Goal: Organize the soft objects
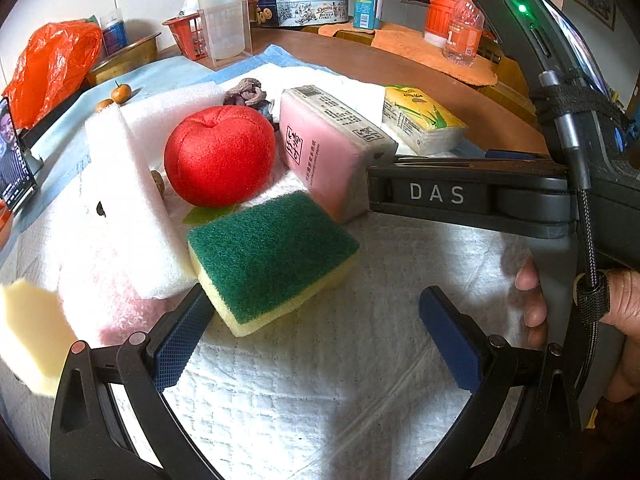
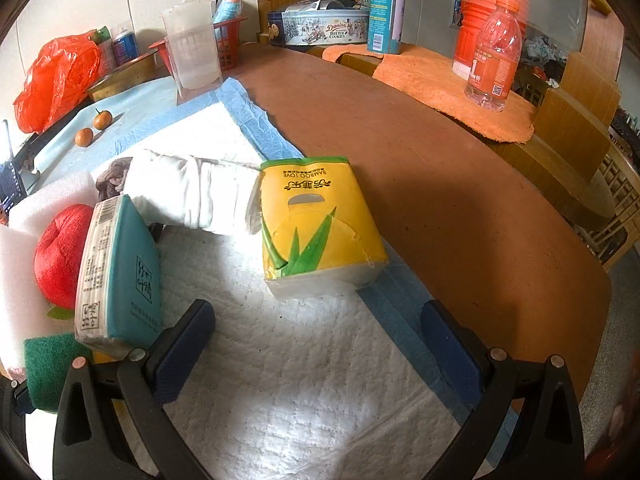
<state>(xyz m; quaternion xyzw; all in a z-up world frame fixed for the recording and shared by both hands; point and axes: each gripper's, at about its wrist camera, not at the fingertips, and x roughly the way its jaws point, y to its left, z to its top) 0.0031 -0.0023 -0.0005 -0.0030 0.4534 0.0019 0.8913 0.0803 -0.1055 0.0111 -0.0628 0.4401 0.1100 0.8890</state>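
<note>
On the white mat point(image 1: 360, 400) lie a green-and-yellow sponge point(image 1: 272, 256), a red plush apple point(image 1: 220, 154), a pink tissue pack point(image 1: 328, 148), a yellow tissue pack point(image 1: 420, 118), white foam blocks point(image 1: 132, 200) and a pink-white plush point(image 1: 100, 304). My left gripper point(image 1: 320, 340) is open, its left finger touching the sponge's near corner. My right gripper point(image 2: 320, 348) is open and empty, just short of the yellow tissue pack point(image 2: 316, 224). A rolled white cloth point(image 2: 192, 196) lies behind a teal-sided tissue pack point(image 2: 120, 272). The right gripper's body point(image 1: 480, 196) crosses the left wrist view.
A brown table point(image 2: 440, 200) extends right of the mat. At the back stand a clear container point(image 2: 196, 52), a red basket point(image 2: 228, 44), a cookie tin point(image 2: 320, 28), an orange bottle point(image 2: 494, 56), an orange bag point(image 2: 56, 80) and two small oranges point(image 2: 94, 128). A yellow sponge point(image 1: 28, 332) lies at far left.
</note>
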